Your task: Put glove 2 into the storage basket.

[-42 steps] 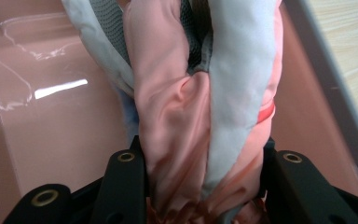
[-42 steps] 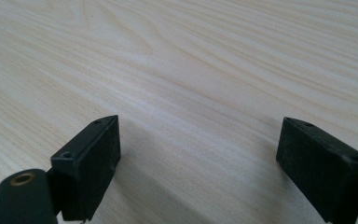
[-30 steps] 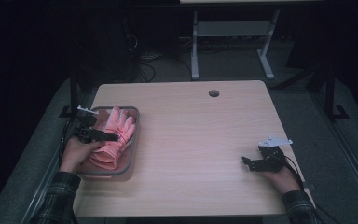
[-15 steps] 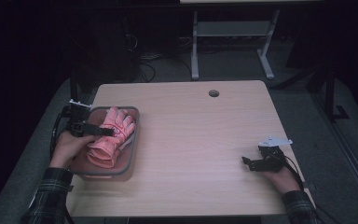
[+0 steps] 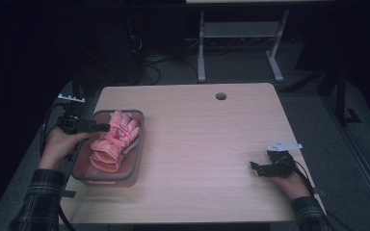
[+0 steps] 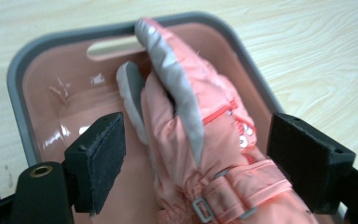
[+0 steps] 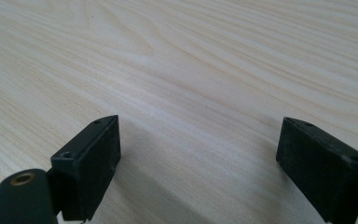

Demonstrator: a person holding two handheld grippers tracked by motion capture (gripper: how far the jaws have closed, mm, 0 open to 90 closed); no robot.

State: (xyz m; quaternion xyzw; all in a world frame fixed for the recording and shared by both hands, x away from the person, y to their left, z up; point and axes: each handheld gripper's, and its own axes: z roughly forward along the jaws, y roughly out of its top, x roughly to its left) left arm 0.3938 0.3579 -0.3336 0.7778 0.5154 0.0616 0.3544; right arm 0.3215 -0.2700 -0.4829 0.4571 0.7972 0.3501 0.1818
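My left claw (image 5: 103,127) hangs over the left edge of the table (image 5: 197,159), above a grey-rimmed tray (image 5: 137,144). Its jaws stand wide and have just been opening; in the left gripper view the black pads (image 6: 98,158) sit clear on either side of a pink winter glove (image 6: 200,140), with a gap at each pad, so nothing is gripped. I judge that I have let the glove go so that it settles inside the tray rather than on the bare wood.

The glove lies lengthwise in the tray, its fingers pointing to the far end near the tray's handle slot (image 6: 114,46) and its strapped cuff (image 6: 233,191) nearest the claw. Grey palm fabric shows along one raised edge, so it seems to rest partly on its side. From above it looks bulky enough to be a pair stacked together, though I cannot tell.

The middle of the table is bare light wood, with a small round cable hole (image 5: 220,96) near the far edge.

At the right, my right claw (image 5: 256,168) rests low on the table near the front corner, jaws parted over plain wood and holding nothing. It appears parked out of the way while the left side works.
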